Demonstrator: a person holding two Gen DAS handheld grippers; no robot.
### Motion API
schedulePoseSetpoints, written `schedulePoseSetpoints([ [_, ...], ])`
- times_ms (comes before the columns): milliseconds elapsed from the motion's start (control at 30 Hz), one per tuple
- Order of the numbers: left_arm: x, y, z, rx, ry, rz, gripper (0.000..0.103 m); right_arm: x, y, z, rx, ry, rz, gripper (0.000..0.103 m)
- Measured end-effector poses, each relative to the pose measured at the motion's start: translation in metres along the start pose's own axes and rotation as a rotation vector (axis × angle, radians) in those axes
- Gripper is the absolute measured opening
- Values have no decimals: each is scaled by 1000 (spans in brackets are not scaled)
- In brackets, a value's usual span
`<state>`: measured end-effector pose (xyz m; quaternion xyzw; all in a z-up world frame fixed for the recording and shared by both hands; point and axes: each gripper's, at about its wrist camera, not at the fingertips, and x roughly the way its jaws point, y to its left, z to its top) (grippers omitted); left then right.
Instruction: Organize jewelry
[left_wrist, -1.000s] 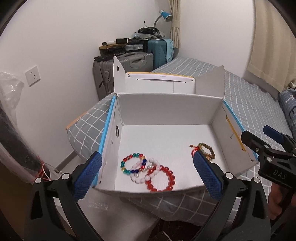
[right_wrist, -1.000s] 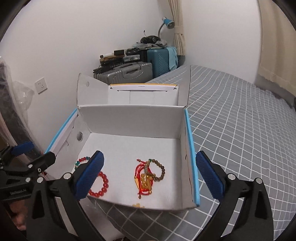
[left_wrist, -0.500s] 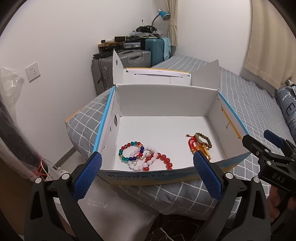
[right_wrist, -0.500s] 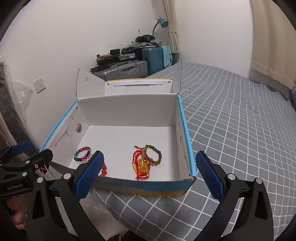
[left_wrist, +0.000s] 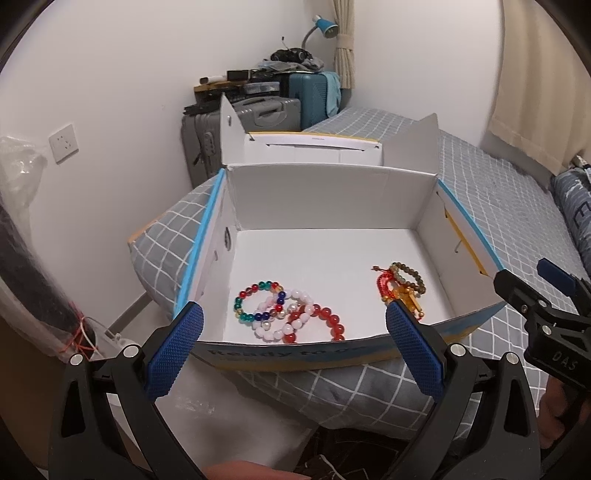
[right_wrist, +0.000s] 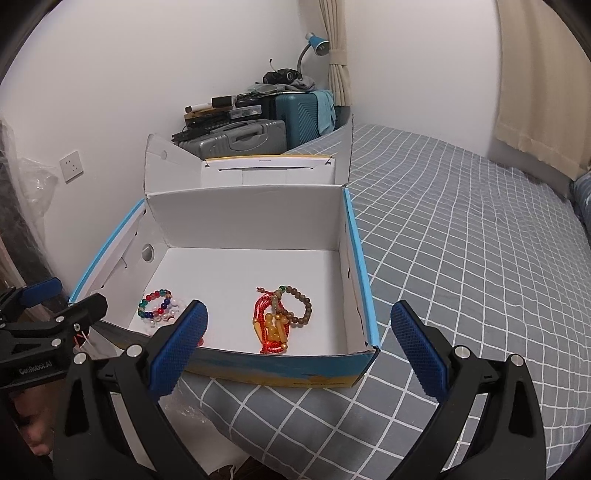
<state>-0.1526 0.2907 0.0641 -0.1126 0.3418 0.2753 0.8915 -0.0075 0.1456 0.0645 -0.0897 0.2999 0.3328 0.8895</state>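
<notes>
1. Left wrist view: a bed (left_wrist: 491, 192) covered in a grey checked sheet is seen, with an open white cardboard box (left_wrist: 328, 192) resting on its near corner.
2. Behind the box, grey and teal suitcases (left_wrist: 273, 107) are stacked against the wall, with clutter piled on top.
3. The left gripper (left_wrist: 293, 350) is held just in front of the box's near wall, its blue-padded fingers spread wide and empty.
4. The right gripper (right_wrist: 299, 350) is likewise held before the box — released, nothing between its pads; in the left wrist view it is seen beside the box's right front corner.
5. Inside the box, at its front left, a multicoloured bead bracelet (left_wrist: 258, 301), a white pearl-like bracelet (left_wrist: 291, 317) and a red bead bracelet (left_wrist: 327, 323) are lying overlapped.
6. Toward the box's front right — apart from that cluster — a brown bead bracelet (right_wrist: 301, 306) is tangled with a red cord piece (right_wrist: 264, 317) bearing amber beads.
</notes>
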Motion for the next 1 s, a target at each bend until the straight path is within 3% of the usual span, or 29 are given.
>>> schedulePoseSetpoints([
  [1000, 1, -9, 0, -13, -4, 3, 97, 10, -4, -5, 6, 33, -9, 96],
])
